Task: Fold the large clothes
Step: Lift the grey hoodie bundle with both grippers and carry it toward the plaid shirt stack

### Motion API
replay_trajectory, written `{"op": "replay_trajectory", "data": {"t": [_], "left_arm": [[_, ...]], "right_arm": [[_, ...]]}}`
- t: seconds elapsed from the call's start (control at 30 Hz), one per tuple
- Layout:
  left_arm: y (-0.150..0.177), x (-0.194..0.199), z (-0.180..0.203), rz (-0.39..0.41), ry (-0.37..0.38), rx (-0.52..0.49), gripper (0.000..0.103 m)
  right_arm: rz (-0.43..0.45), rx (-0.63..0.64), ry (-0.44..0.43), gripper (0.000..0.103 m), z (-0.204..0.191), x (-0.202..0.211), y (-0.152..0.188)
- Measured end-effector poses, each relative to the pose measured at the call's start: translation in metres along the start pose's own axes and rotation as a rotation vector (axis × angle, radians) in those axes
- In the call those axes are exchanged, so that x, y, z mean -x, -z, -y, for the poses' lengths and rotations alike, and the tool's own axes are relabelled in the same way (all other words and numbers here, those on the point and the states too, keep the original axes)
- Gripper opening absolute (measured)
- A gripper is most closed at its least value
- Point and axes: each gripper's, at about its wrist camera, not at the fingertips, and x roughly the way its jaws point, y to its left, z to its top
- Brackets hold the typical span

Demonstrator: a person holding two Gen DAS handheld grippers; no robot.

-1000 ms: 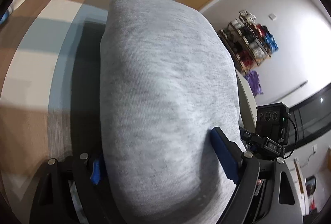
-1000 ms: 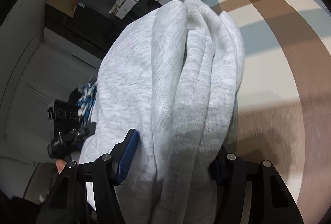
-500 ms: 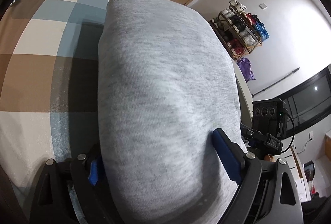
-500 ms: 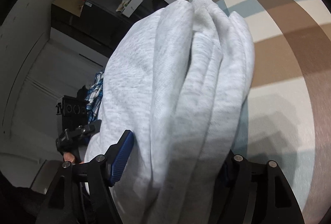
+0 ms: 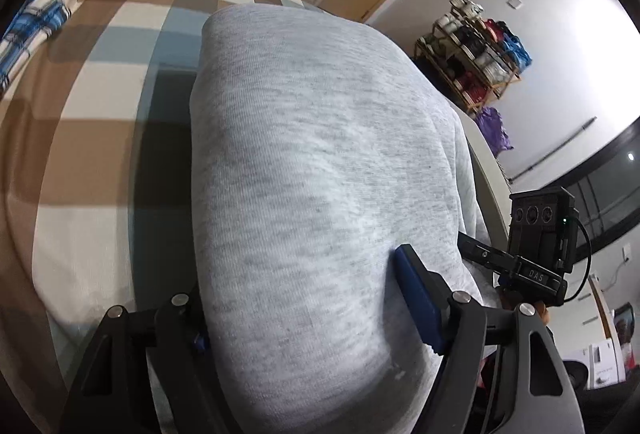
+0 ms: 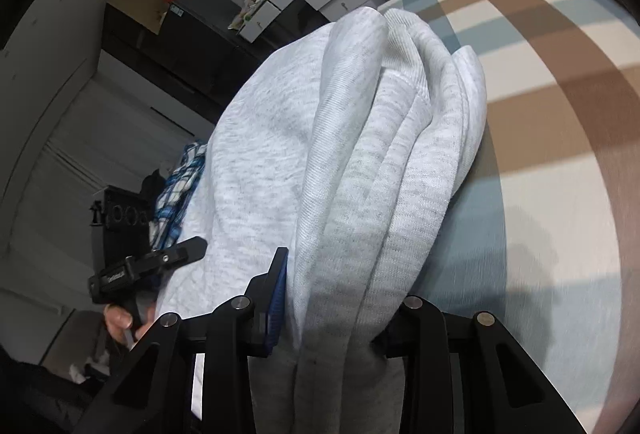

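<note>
- The folded grey sweatshirt (image 5: 320, 169) is clamped from both ends and fills the middle of each view, lifted above the checked bedcover (image 5: 100, 81).
- The left gripper (image 5: 304, 310) has just been closing; its jaws stand fairly wide, and the blue pad (image 5: 416, 298) at lower right is pressed into the thick bundle, the other pad being mostly hidden behind cloth.
- The right gripper (image 6: 340, 298) has also just been closing, and is pinched narrower on the stacked fold edges.
- Both grips are best kept level and equally firm, so that the layers do not slide apart when the bundle is set down.
- The fabric is a soft, heathered knit; ribbed hem bands (image 6: 404, 45) are seen at the upper centre of the right view.
- A blue plaid garment (image 5: 32, 21) lies at the left view's upper left edge.
</note>
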Motion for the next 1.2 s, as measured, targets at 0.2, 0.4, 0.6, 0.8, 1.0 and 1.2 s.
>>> {"op": "replay_trajectory", "data": {"t": [0.2,0.4,0.6,0.8,1.0,1.2], "left_arm": [[-0.002,-0.002,-0.007,-0.023,0.041,-0.001,0.074],[-0.005,-0.005,-0.007,-0.029,0.05,-0.004,0.075],[-0.001,-0.002,-0.01,-0.026,0.056,-0.003,0.075],[-0.001,-0.004,-0.013,-0.03,0.072,-0.005,0.077],[-0.005,-0.008,-0.018,-0.039,0.099,0.007,0.078],[-0.006,-0.009,-0.024,-0.031,0.111,0.02,0.078]], "right_arm": [[-0.049,-0.057,-0.012,0.061,0.02,0.007,0.0],[-0.035,-0.08,-0.035,0.068,0.033,0.011,-0.007],[-0.038,-0.009,0.038,0.079,0.027,0.016,-0.01],[-0.035,0.064,0.064,0.087,0.018,0.012,-0.01],[-0.084,0.131,0.001,0.072,-0.006,-0.013,-0.007],[-0.033,0.088,-0.067,0.047,-0.009,-0.019,-0.006]]}}
